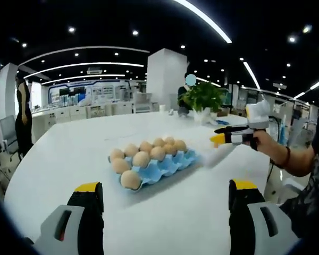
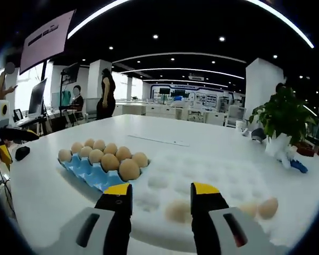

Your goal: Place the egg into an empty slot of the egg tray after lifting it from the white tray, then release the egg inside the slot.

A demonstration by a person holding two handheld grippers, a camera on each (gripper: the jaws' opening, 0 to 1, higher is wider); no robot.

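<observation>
Right claw point(image 2: 160, 197): open, jaws spread and empty, hanging just over the near edge of the white tray point(image 2: 212, 170).
Target egg point(image 2: 176, 210): I reckon it's the pale one lying in a dimple of the white tray, right in the gap between my right jaws (blurry, so I can't swear the tips are level with it).
Other loose eggs: one brown egg point(image 2: 268, 207) sits further to the right on the same tray, with a fainter one beside it.
Left claw point(image 1: 164, 195): open too, holding nothing, parked back from the blue egg tray point(image 1: 167, 166).
Blue egg tray: eggs fill the back rows; the bare blue cups face my left claw.
Risk one: closing off-centre could roll the egg out of its dimple, since the white foam looks shallow.
Risk two: squeezing hard could crack the shell, my guess being these jaws have little give.
Risk three: on the carry across, I could clip the nearest seated egg point(image 2: 129, 169) and knock it loose.
Risk four: letting go above a cup, not in it, means a drop.
</observation>
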